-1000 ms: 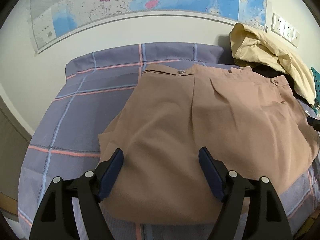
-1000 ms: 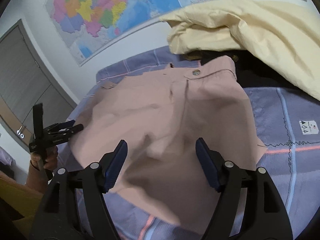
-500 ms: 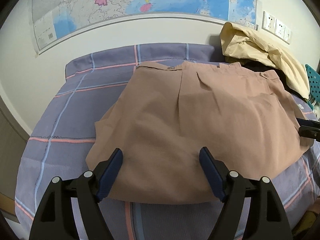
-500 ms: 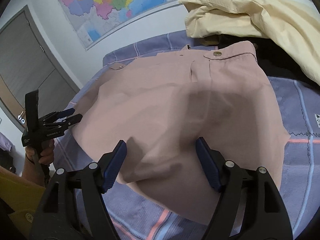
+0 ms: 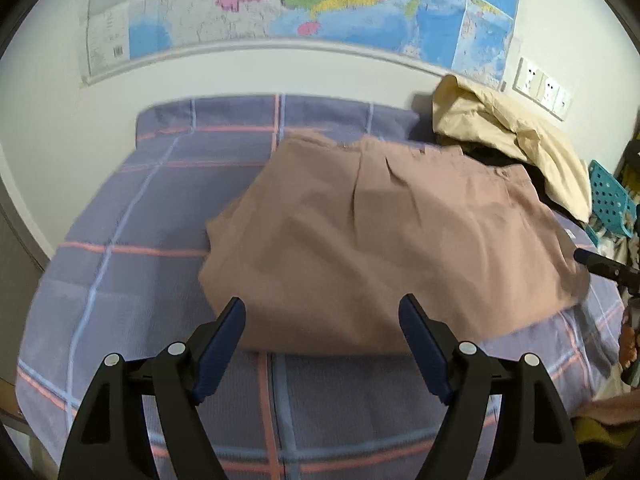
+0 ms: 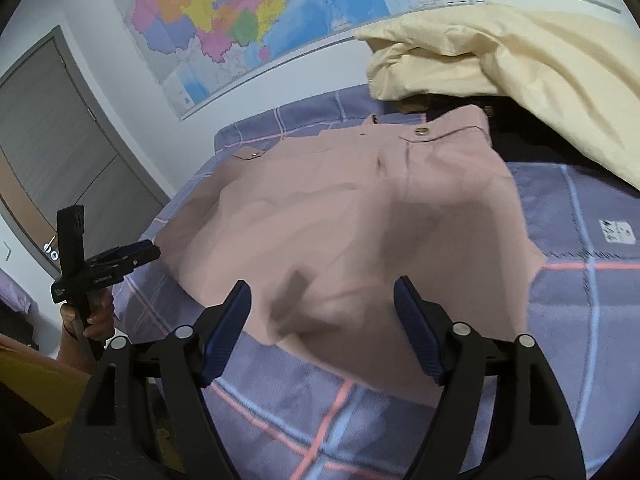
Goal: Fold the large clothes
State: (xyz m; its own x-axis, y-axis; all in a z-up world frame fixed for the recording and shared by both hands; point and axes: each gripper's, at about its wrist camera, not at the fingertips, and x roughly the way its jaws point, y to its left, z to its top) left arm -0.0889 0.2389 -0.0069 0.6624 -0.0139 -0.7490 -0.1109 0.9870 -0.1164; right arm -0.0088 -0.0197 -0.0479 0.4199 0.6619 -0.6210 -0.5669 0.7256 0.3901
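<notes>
I see a folded tan-pink cotton garment with a buttoned waistband lying flat on my landmark, the purple checked bedspread, near its middle, waistband toward the wall map. My left gripper hovers over the garment's near edge, jaws wide apart, gripping nothing. My right gripper hangs over the garment's near corner; its jaws have just been opening and stand wide, no cloth pinched between them. A crumpled cream jacket lies heaped at the bedspread's far corner, just beside the waistband.
</notes>
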